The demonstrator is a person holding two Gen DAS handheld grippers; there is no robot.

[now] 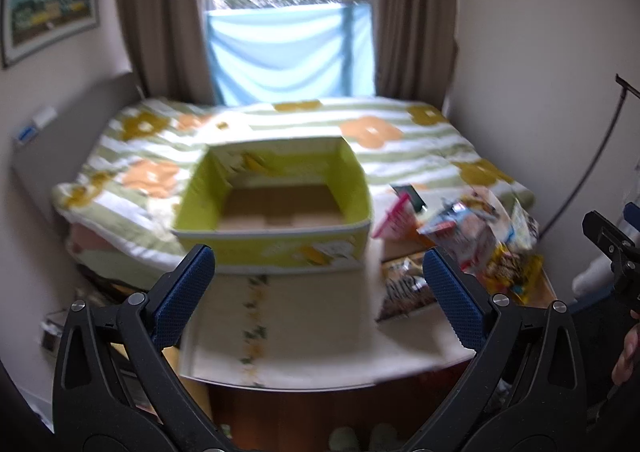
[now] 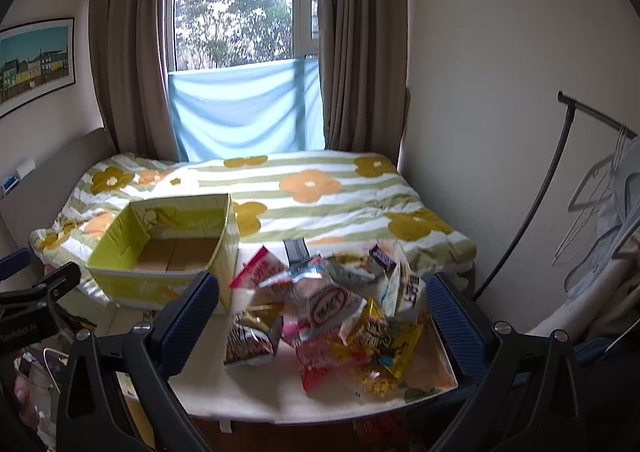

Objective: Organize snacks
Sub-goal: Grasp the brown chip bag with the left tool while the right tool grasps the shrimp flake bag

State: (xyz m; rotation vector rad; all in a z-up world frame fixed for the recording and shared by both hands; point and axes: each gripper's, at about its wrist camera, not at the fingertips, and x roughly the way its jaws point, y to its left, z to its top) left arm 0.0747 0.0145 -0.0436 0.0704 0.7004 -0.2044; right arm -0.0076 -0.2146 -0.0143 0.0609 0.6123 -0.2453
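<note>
An open yellow-green box (image 1: 276, 248) (image 2: 132, 284) with a brown cardboard floor stands empty at the table's far left. A pile of snack packets (image 1: 480, 236) (image 2: 336, 312) lies on the table to its right: pink, white, yellow and dark wrappers. My left gripper (image 1: 320, 272) is open and empty, held in front of the box. My right gripper (image 2: 320, 304) is open and empty, held in front of the pile. The right gripper also shows at the right edge of the left wrist view (image 1: 612, 248).
The small table (image 1: 304, 340) (image 2: 248, 392) has a cream cloth. A bed with a flowered striped cover (image 2: 320, 203) lies just behind it, under a curtained window. A clothes rack with hangers (image 2: 592, 187) stands at the right. Clutter lies on the floor at the left.
</note>
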